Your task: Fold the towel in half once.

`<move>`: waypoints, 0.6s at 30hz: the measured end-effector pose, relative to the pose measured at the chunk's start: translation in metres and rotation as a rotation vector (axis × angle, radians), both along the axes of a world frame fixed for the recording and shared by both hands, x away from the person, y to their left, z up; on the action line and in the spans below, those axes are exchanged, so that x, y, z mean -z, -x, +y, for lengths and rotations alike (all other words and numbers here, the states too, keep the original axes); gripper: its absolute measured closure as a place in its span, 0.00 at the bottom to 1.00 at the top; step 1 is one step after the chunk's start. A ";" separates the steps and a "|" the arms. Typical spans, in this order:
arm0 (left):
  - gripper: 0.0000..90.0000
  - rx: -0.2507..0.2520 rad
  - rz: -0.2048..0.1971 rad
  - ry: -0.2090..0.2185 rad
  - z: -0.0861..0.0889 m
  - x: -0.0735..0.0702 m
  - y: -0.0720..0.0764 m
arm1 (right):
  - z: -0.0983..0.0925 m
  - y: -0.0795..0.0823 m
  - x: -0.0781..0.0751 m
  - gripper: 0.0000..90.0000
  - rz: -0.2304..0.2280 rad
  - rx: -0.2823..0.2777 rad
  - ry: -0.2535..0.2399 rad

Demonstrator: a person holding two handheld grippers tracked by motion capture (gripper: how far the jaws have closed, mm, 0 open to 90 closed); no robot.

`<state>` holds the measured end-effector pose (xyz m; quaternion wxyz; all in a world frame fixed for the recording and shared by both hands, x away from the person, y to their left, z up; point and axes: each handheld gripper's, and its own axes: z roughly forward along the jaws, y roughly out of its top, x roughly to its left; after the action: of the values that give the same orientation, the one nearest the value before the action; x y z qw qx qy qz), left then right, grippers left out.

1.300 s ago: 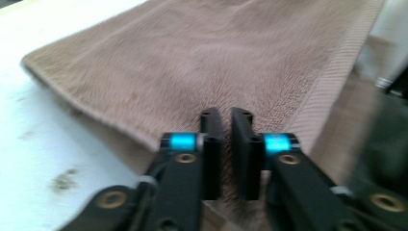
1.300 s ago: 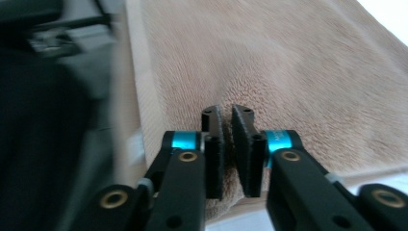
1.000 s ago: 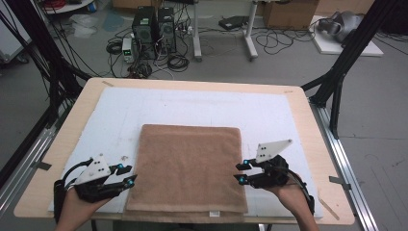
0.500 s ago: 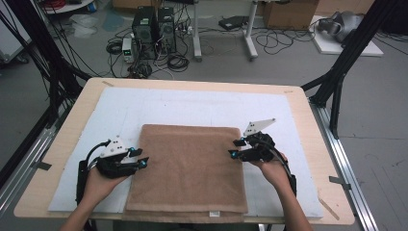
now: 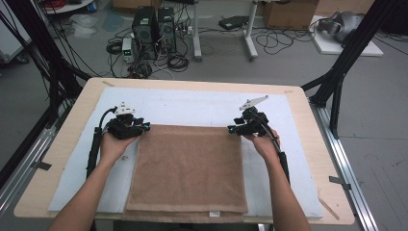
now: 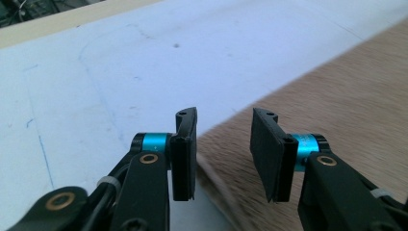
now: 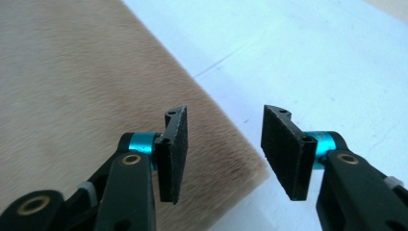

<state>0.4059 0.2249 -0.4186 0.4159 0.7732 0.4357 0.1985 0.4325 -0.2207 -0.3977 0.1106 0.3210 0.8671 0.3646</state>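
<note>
From the high view we see one brown towel [image 5: 188, 168] lying flat on a white mat [image 5: 202, 107] that covers most of the counter [image 5: 57, 144]; its near edge hangs just past the mat's near edge, while bare mat lies open on the far side and along both sides. We count two tongs: the left tongs [image 5: 144, 127] at the towel's far left corner, the right tongs [image 5: 232, 130] at its far right corner (each held in a hand).

In the left gripper view the left tongs [image 6: 223, 154] stand parted, having just narrowed a little, with the towel's corner [image 6: 308, 110] low between the jaws and untouched.

In the right gripper view the right tongs [image 7: 223, 154] stand apart, having just widened, the towel's corner [image 7: 86, 77] beneath the gap, white mat [image 7: 298, 53] open beyond
</note>
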 end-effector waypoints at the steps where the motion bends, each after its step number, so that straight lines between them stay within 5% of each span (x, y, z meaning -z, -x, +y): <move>1: 0.64 -0.008 0.018 0.006 0.001 0.005 -0.003 | 0.000 -0.003 0.003 0.57 0.000 0.001 0.001; 6: 0.52 0.022 0.123 -0.023 -0.004 0.024 -0.011 | 0.000 -0.012 0.023 0.48 0.096 0.008 0.026; 11: 0.63 0.049 0.123 -0.035 -0.007 0.024 -0.010 | 0.000 -0.015 0.035 0.45 0.171 0.008 0.007; 16: 0.86 0.062 0.112 -0.057 -0.008 0.020 -0.007 | 0.003 -0.013 0.033 0.80 0.236 -0.052 -0.010; 18: 0.94 0.062 0.094 -0.074 -0.009 0.016 -0.004 | 0.006 -0.010 0.029 0.86 0.223 -0.080 0.019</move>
<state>0.4104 0.2156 -0.4349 0.3721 0.8096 0.4231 0.1648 0.4426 -0.2143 -0.4263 0.0018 0.3237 0.8894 0.3227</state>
